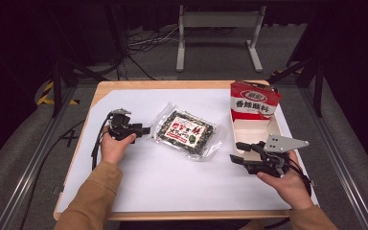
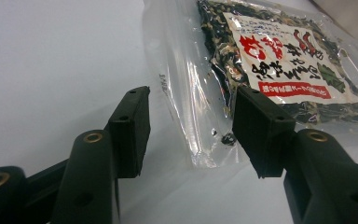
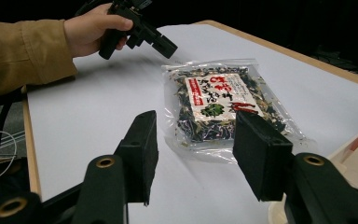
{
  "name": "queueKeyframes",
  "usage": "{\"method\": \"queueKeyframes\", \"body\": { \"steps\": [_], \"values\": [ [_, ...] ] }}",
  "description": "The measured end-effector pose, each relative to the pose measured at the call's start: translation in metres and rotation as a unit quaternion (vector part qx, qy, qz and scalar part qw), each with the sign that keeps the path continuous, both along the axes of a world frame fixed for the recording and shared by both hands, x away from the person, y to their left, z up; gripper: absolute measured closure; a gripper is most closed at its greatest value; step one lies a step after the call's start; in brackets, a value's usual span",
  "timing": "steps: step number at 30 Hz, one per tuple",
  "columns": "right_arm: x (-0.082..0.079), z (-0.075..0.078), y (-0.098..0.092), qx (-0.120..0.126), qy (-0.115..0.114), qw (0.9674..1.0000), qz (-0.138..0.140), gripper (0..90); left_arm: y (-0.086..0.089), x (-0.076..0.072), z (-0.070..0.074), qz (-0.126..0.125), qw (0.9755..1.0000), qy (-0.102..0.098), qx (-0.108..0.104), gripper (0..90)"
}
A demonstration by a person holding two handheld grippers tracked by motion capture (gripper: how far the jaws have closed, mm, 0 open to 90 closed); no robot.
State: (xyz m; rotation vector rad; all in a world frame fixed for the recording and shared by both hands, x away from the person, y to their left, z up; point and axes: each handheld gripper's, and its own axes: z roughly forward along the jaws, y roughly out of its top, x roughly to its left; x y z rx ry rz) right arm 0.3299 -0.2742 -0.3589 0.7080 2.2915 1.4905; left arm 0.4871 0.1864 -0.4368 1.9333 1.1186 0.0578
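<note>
Left gripper (image 2: 189, 135) jaws apart, clear seaweed bag (image 2: 261, 70) edge btwn them, untouched.

Overhead light falls evenly on the white table (image 1: 172, 187), leaving the surrounding floor and background dim and casting only soft, short shadows. Glare streaks the clear plastic of the seaweed packet (image 2: 279, 70) in the left gripper view. Both gripper views blur the nearest black jaws, and the high view is grainy.
</note>
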Motion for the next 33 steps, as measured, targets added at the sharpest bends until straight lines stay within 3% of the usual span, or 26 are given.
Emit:
{"method": "queueKeyframes", "body": {
  "steps": [12, 24, 29, 33],
  "values": [
    [-0.002, -0.003, 0.003, 0.005, 0.005, 1.0, 0.004, 48.4, -0.002, 0.006, -0.009, -0.002, 0.9994, 0.033, -0.011, 45.1],
    [-0.002, -0.004, 0.005, 0.012, 0.01, 0.9999, 0.007, 47.3, -0.01, 0.006, -0.014, -0.021, 0.9987, 0.045, -0.014, 46.5],
    [-0.001, -0.005, 0.005, 0.011, 0.012, 0.9998, 0.005, 47.0, -0.016, 0.003, -0.012, -0.027, 0.9991, 0.023, 0.021, 49.7],
    [-0.001, -0.006, 0.005, 0.012, 0.013, 0.9998, 0.001, 47.0, -0.019, 0.002, -0.012, -0.032, 0.9989, 0.017, 0.029, 54.6]
  ]
}}
